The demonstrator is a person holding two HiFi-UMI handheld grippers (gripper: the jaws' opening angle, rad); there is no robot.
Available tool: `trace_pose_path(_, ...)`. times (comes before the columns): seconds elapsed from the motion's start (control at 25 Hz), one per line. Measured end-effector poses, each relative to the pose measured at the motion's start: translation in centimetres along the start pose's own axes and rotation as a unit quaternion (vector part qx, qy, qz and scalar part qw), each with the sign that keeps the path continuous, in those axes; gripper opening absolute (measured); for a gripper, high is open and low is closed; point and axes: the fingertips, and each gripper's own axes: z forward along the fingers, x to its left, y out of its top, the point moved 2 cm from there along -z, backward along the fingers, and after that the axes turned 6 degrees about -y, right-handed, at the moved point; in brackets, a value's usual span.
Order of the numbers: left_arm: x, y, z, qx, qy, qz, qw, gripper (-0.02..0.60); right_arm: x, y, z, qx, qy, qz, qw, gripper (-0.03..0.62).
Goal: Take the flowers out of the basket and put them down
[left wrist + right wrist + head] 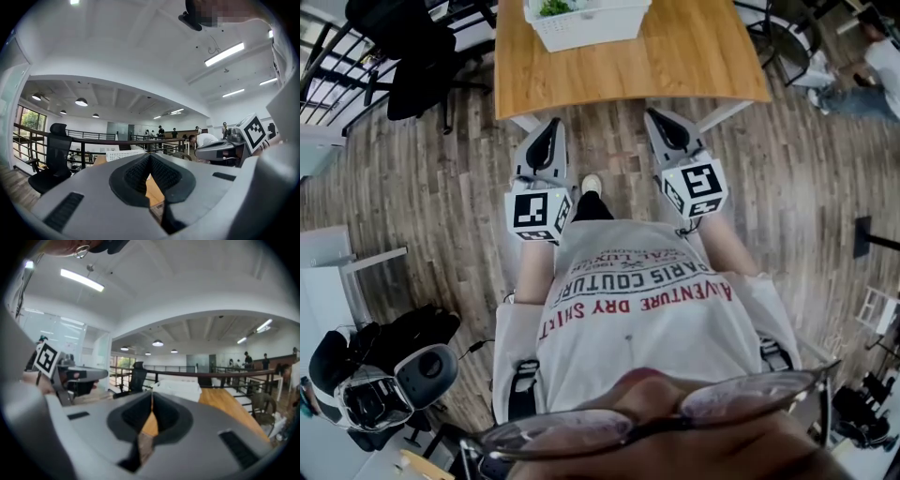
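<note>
A white basket (586, 21) with green leaves (555, 7) in it stands on the far part of the wooden table (628, 66). No flower heads are clear to see. I hold both grippers close to my chest, over the floor and short of the table's near edge. The left gripper (553, 124) is shut with nothing in it, its pads (136, 176) meeting at the tip. The right gripper (657, 114) is likewise shut and holds nothing. The basket (124, 154) shows ahead in the left gripper view, and the basket (178, 389) also shows in the right gripper view.
A black office chair (412, 56) stands left of the table, another chair (783, 37) at its right. A bag and helmet (384, 375) lie on the floor at my left. A person (872, 66) sits at the far right. A railing (93, 140) runs behind the table.
</note>
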Motion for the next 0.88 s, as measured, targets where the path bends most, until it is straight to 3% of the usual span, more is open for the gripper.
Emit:
trace_pose_path(0.4, 14.1, 2.2, 8.6, 0.001, -0.018, -0.002, 0.9998, 0.012, -1.2, 3.7, 14.3, 0.016, -0.031, 0.016, 0.999, 0.035)
trace_pose_path(0.88, 19.5, 0.0, 16.7, 0.022, -0.004, -0.031, 0.9993, 0.012, -6.3, 4.0, 25.2, 0.026, -0.001, 0.016, 1.0, 0.035)
